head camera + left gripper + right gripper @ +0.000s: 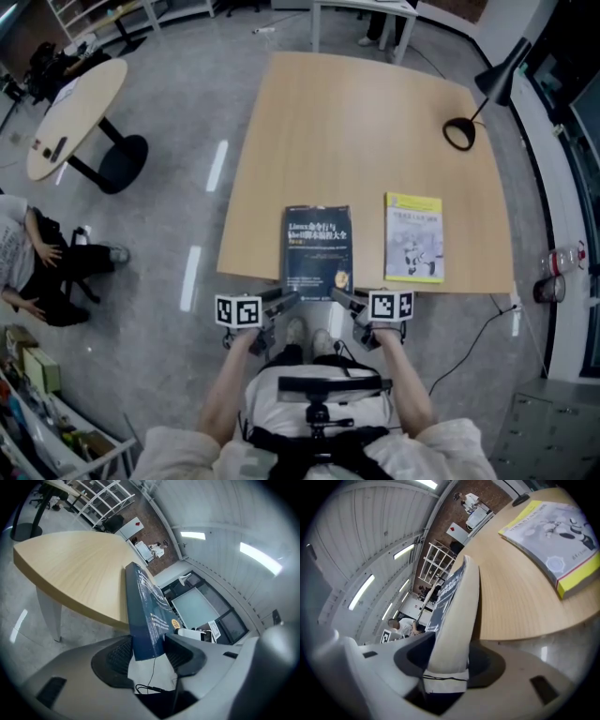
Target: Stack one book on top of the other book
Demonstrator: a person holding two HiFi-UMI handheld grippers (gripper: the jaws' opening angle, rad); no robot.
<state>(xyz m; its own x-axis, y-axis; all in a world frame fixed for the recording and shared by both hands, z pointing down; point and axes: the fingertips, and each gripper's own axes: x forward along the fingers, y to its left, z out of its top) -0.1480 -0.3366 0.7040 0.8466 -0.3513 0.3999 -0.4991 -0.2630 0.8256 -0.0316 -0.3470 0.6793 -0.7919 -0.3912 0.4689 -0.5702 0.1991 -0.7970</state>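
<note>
**Wooden table [356, 122]: grasp step**

We have the blue book [317, 246] at lower centre, near end overhanging the table edge. Our left gripper [284, 298] and right gripper [340, 297] each clamp a near corner. Long axis runs bottom-to-top, title end up-frame. Next, by our read: lift, shift right, lower flat onto the yellow book [414, 236].

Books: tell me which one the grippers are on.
The dark blue book, gripped by the left gripper and right gripper; the yellow book lies free.
</note>
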